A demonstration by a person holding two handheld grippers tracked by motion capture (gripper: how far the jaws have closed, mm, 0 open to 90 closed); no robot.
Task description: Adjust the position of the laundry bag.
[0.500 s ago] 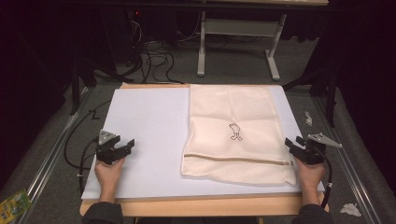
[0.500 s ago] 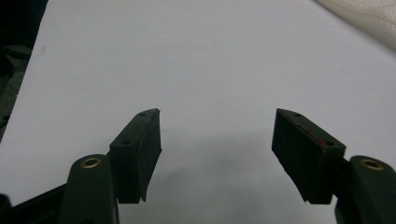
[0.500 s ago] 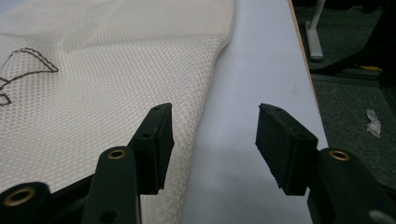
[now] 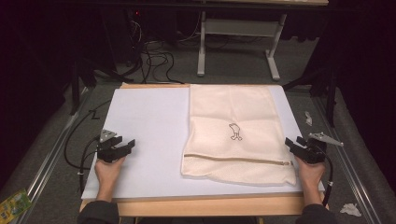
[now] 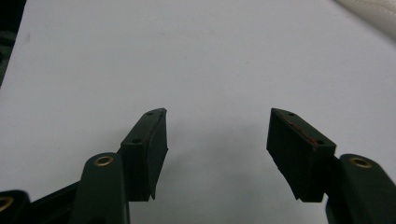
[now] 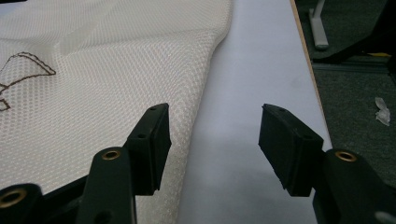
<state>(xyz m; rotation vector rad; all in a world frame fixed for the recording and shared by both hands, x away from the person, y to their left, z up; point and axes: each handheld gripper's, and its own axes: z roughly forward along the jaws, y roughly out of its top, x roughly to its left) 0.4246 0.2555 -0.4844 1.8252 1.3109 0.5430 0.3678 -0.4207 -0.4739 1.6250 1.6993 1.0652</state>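
Right gripper view: the right gripper (image 6: 212, 140) hangs low over the table's right side with its jaws spread wide and nothing between them, its left jaw over the side edge of the cream mesh bag (image 6: 107, 88) and its right jaw over bare white board (image 6: 261, 60). In the high view the same right gripper (image 4: 299, 145) sits just beside the bag's lower right corner, near the end of the zipper (image 4: 238, 159), while the left gripper (image 4: 122, 147) rests well apart from the bag (image 4: 233, 112) on the board's left half. The left gripper view shows its jaws also wide and empty over plain board, with a sliver of mesh at the top right corner. The bag lies flat on the right half of the white board (image 4: 149, 121), zipper end toward the person, a small dark embroidered figure (image 4: 235, 132) at its middle. The step in hand looks like a first grasp of the bag's edge; done well, the right jaws should slide in level so one pad goes under the fabric hem and one above, then close on the mesh near the corner rather than on the zipper pull, which is too small to make out. Count: one bag, one zipper, one embroidered figure, one board, two grippers, two hands.
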